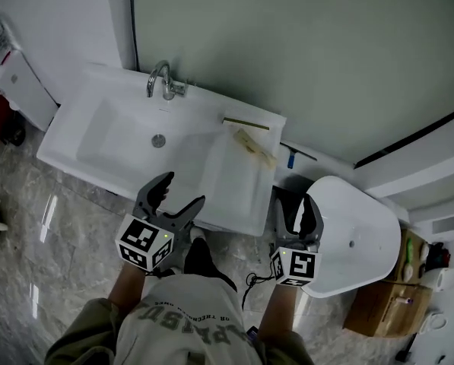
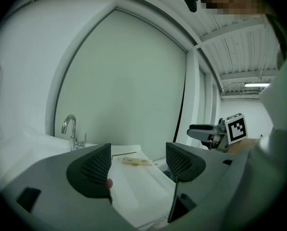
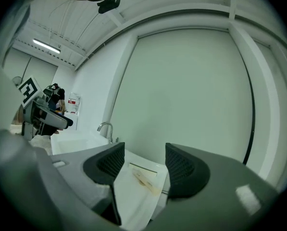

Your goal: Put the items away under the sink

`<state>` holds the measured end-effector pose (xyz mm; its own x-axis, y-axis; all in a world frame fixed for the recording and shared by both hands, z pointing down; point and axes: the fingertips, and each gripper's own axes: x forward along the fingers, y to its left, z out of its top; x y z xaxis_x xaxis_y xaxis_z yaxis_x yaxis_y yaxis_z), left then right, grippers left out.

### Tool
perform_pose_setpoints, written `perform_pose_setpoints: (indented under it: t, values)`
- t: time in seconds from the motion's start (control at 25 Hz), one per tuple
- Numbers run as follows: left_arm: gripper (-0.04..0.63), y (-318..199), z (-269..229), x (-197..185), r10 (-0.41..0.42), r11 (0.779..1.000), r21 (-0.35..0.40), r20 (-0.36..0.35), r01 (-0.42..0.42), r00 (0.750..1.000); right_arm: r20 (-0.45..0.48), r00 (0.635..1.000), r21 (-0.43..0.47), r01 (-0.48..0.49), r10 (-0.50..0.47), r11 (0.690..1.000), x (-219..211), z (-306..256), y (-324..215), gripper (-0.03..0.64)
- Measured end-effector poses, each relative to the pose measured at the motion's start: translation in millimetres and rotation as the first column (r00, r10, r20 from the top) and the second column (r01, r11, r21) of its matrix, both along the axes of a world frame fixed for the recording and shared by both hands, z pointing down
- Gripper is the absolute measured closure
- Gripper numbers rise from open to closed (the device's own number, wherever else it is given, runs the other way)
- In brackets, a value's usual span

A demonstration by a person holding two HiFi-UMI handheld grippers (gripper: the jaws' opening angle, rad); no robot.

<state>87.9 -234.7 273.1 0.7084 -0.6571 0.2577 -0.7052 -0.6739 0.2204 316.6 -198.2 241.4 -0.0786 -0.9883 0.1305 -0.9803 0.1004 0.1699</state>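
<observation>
A white sink unit (image 1: pixel 234 192) stands against the wall, with a basin at its left and a flat counter at its right. A pale yellowish long item (image 1: pixel 255 147) lies on the counter's far right part; it shows in the left gripper view (image 2: pixel 137 162) and the right gripper view (image 3: pixel 146 181). A thin dark stick (image 1: pixel 246 123) lies behind it. My left gripper (image 1: pixel 182 192) is open and empty at the sink's front edge. My right gripper (image 1: pixel 296 214) is open and empty, right of the counter. The space under the sink is hidden.
A chrome tap (image 1: pixel 163 78) stands behind the basin, with the drain (image 1: pixel 159 140) in it. A white toilet (image 1: pixel 353 236) stands right of the sink, close to my right gripper. A wooden stand (image 1: pixel 386 299) with small things is at far right. The floor (image 1: pixel 36 226) is grey marble.
</observation>
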Motion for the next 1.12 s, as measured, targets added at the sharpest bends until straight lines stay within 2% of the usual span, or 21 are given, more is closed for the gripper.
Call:
perform_pose_setpoints:
  t: [0.32,0.52,0.68,0.84,0.96,1.12]
  values:
    - [0.253,-73,4,55,-0.035,0.999,-0.007,0.053,0.035,0.998,-0.039,0.993,-0.054,0.106,-0.108,0.993,36,13,-100,0.362]
    - [0.253,-107,21,82,-0.047,0.998,-0.044,0.082,0.051,0.995,-0.093,0.972,-0.154,0.199,-0.214,0.968,55,47,-159,0.362]
    - [0.253,-126,40,93,-0.048,0.995,-0.084,0.120,0.059,0.992,-0.096,0.934,-0.288,0.305,-0.344,0.908,58,91,-205,0.362]
    - [0.253,-141,60,102,-0.046,0.990,-0.123,0.152,0.065,0.987,-0.140,0.883,-0.402,0.362,-0.448,0.841,55,137,-246,0.364]
    - [0.253,-147,77,108,-0.033,0.985,-0.158,0.174,0.062,0.984,-0.198,0.825,-0.491,0.384,-0.529,0.782,54,174,-269,0.364]
    - [0.253,-149,97,111,-0.017,0.978,-0.202,0.184,0.054,0.983,-0.257,0.728,-0.618,0.382,-0.635,0.688,50,223,-291,0.364]
